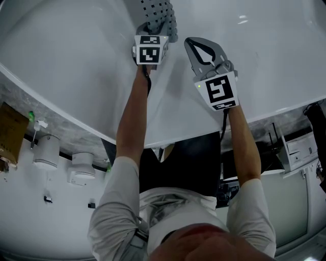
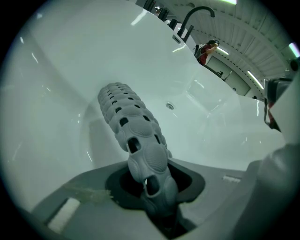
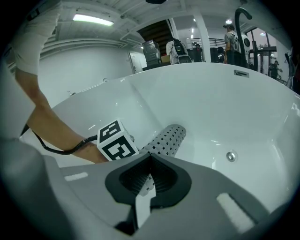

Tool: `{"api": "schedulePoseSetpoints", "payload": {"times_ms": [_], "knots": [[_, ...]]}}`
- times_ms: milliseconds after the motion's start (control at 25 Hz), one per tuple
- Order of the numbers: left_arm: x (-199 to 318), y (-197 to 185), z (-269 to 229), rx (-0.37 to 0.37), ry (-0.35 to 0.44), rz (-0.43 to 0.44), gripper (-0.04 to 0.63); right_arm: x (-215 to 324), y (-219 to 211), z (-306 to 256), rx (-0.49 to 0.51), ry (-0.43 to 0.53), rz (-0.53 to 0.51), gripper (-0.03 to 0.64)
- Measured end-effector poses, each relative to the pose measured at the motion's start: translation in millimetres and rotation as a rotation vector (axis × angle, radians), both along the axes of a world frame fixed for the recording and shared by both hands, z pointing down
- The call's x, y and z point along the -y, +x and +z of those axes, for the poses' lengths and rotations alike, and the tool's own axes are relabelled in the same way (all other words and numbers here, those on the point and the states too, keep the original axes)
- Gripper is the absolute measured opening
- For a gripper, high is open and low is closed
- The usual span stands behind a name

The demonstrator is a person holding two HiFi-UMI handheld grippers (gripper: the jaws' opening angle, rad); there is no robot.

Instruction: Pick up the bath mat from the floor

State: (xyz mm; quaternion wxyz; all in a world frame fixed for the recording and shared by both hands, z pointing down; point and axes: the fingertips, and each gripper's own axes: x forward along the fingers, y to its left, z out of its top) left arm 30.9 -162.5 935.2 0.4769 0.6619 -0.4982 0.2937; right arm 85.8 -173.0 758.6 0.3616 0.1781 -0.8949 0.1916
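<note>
The grey perforated bath mat (image 2: 133, 126) hangs folded into a long roll inside the white bathtub (image 2: 47, 93). My left gripper (image 2: 154, 185) is shut on its near end, and the rest droops toward the tub floor. In the head view the left gripper (image 1: 153, 28) holds the bath mat (image 1: 160, 12) at the top, over the bathtub (image 1: 76, 61). My right gripper (image 1: 201, 46) hovers just to its right, shut and empty. The right gripper view shows its jaws (image 3: 150, 157) closed, with the bath mat (image 3: 168, 139) and the left gripper's marker cube (image 3: 115, 140) beyond them.
A drain (image 2: 169, 106) sits in the tub floor and a black faucet (image 2: 197, 14) rises at the far rim. A person in red (image 2: 206, 49) stands beyond the tub. White canisters (image 1: 46, 150) and a cardboard box (image 1: 10, 130) lie outside the near rim.
</note>
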Motion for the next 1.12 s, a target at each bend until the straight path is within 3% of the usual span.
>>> {"api": "schedulePoseSetpoints", "payload": {"times_ms": [520,1120], "knots": [[5.7,-4.0,-60.1,0.029,0.09,0.048,0.106,-10.2,-1.9,-33.9,0.014,0.047,0.009,0.002],[-4.1,-5.9,-168.4,0.026,0.173,0.048,0.104,-28.8,2.2,-121.4,0.041,0.096,0.034,0.002]]}}
